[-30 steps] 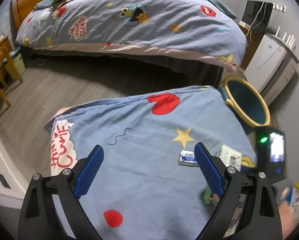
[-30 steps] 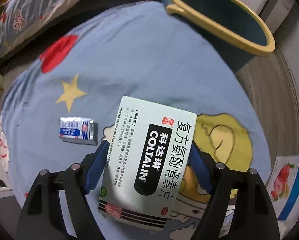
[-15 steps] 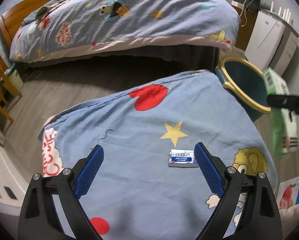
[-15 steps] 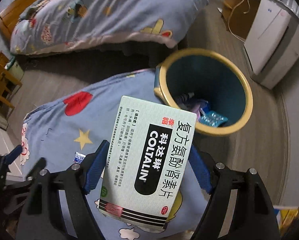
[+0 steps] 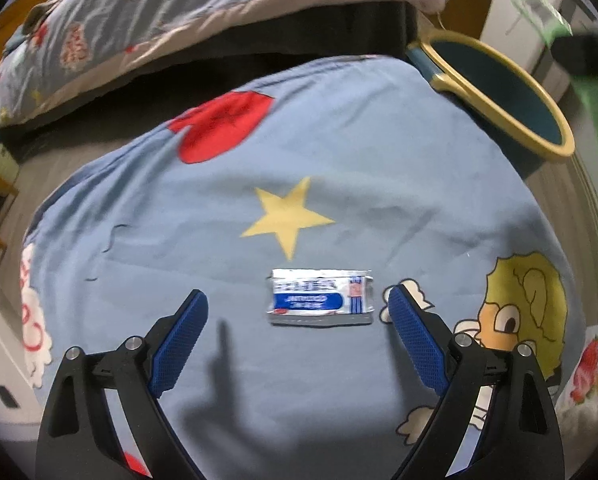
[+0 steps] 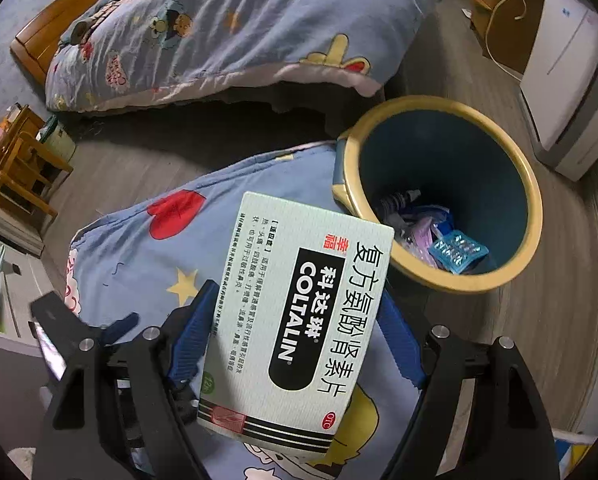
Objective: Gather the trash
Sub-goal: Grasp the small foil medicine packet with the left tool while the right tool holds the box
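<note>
Right claw (image 6: 295,344) clenched on Coltalin medicine box (image 6: 299,312), held short of the bin (image 6: 475,280) rim; early release risks missing; left claw (image 5: 299,332) released, straddling foil sachet (image 5: 321,298) mid-sheet (image 5: 339,140).

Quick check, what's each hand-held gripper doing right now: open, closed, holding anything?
Left hand-held gripper: open, empty, above the foil sachet.
Right hand-held gripper: shut on the Coltalin medicine box.

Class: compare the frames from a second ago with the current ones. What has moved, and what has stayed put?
The right gripper has lifted the medicine box off the blue cloth toward the bin. The left gripper, open, has come down around the foil sachet. The sachet lies unmoved; the box stays clamped.
</note>
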### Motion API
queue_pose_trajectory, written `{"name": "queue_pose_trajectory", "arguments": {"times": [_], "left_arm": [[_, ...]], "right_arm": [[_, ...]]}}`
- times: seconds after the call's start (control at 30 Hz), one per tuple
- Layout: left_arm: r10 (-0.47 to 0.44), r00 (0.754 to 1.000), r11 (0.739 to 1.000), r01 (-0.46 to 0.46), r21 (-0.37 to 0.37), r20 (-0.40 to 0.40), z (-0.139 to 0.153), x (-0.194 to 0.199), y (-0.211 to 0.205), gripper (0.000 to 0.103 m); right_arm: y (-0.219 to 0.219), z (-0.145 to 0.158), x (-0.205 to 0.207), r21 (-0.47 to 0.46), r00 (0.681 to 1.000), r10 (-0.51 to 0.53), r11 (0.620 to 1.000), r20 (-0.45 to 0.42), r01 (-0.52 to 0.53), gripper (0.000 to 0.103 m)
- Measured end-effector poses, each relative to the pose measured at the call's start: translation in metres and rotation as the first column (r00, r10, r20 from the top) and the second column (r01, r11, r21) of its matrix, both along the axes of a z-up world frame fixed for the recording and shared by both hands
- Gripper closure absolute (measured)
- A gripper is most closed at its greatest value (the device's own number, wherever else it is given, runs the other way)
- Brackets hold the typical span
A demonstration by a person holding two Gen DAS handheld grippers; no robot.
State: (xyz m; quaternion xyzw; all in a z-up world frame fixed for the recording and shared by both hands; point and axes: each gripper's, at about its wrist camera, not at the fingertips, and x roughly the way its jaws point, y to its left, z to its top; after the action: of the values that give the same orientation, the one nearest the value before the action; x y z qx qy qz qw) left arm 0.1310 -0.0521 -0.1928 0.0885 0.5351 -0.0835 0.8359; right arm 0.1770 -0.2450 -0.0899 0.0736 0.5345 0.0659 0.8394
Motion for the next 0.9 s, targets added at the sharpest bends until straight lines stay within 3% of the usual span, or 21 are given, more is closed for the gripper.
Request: {"name": "queue_pose_trajectory", "arguments": {"times": [0.23,0.53,0.63,0.73,0.9], "left_arm": [[-0.001,0.999,1.0,0.001,0.021,-0.032,-0.014,0.003,-0.006,0.012],[0.061,0.997,0.997,-0.063,-0.035,-0.054,-0.017,0.004,0.001,0.015],[0.052,0.997,0.998,-0.054,-0.036,-0.048,-0.014,0.0,0.002,0.025],[0.055,0.997,0.998,-0.056,-0.029,-0.047,-0.01,-0.001,0.003,0.043],[0.046,0.997,0.999,-0.046,0.006,-0.058,-0.009,-0.003,0.004,0.044]], "right_arm": [[0.003,0.009,-0.001,0.015,0.999,0.046,0.999,0.019,-0.046,0.027],[-0.015,0.019,0.002,0.054,0.998,0.041,0.998,0.042,-0.043,0.026],[-0.021,0.02,0.002,0.077,0.999,0.028,0.997,0.038,-0.031,0.026],[-0.022,0.023,0.002,0.087,0.998,0.028,0.996,0.047,-0.032,0.026],[-0.02,0.024,0.001,0.086,0.998,0.035,0.996,0.05,-0.039,0.026]]}}
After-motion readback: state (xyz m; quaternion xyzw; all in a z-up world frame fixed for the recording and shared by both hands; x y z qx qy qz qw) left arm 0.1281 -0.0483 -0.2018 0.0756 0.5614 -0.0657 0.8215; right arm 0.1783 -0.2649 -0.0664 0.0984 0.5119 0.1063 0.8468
